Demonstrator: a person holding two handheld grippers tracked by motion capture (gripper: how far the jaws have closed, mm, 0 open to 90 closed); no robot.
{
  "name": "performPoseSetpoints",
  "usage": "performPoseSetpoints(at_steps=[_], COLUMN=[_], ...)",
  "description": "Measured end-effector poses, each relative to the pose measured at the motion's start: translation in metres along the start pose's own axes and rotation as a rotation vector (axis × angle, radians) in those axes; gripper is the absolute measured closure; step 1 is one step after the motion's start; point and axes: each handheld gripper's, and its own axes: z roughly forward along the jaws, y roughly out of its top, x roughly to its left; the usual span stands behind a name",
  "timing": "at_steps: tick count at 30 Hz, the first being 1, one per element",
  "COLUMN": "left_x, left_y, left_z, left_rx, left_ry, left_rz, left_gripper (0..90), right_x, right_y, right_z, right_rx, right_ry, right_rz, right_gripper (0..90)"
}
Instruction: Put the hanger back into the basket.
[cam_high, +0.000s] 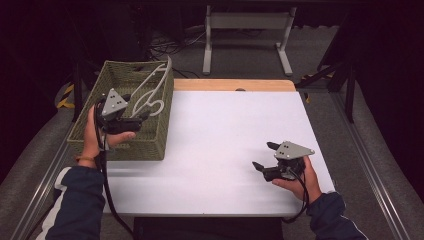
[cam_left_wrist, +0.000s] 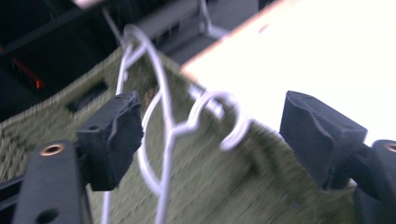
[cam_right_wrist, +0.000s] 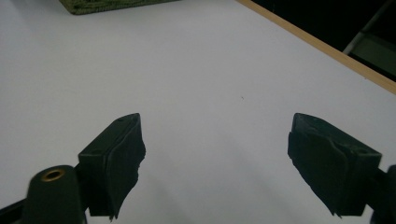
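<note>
A white wire hanger (cam_high: 151, 91) lies tilted in a green woven basket (cam_high: 120, 148) at the table's left edge, its top poking over the far rim. My left gripper (cam_high: 136, 122) hovers over the basket's near part, held by a hand. In the left gripper view the jaws of my left gripper (cam_left_wrist: 212, 106) stand wide apart; the hanger's hook (cam_left_wrist: 241, 122) sits between them, and neither pad touches it. My right gripper (cam_high: 264, 155) rests in a hand near the table's front right, open, with bare white table between its jaws (cam_right_wrist: 217, 126).
The white table top (cam_high: 225, 125) has a wooden strip (cam_high: 235, 85) along its far edge. The basket's corner (cam_right_wrist: 102, 4) sits far off in the right gripper view. A grey metal stand (cam_high: 245, 30) stands on the floor beyond the table.
</note>
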Motion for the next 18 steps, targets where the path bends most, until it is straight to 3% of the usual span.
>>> performPoseSetpoints(at_steps=[2,3,8,12,15,18], left_x=[-0.012,-0.012,-0.038,-0.051,-0.068,-0.079], left_y=[-0.001,-0.001,-0.005,-0.009,-0.013,-0.018], left_z=[-0.009,-0.009,-0.029,-0.037,-0.046,-0.049], left_rx=[-0.058,-0.058,-0.164,-0.199,-0.229,-0.227], left_ry=[0.0,0.0,-0.048,-0.067,-0.113,-0.126], left_rz=[0.009,0.009,0.022,0.029,0.039,0.056], left_gripper=[16.6,15.2,11.0,8.9,8.4,9.0], right_x=[0.001,0.001,0.006,0.01,0.016,0.021], right_y=[0.001,0.001,0.002,0.002,0.001,-0.001], right_z=[-0.002,-0.002,-0.005,-0.005,-0.007,-0.008], right_rx=[-0.02,-0.02,-0.065,-0.075,-0.09,-0.108], right_ry=[-0.006,-0.006,-0.02,-0.037,-0.057,-0.066], right_rz=[0.006,0.006,0.023,0.02,0.007,0.0], right_gripper=[18.4,18.4,17.1,14.5,13.9,13.4])
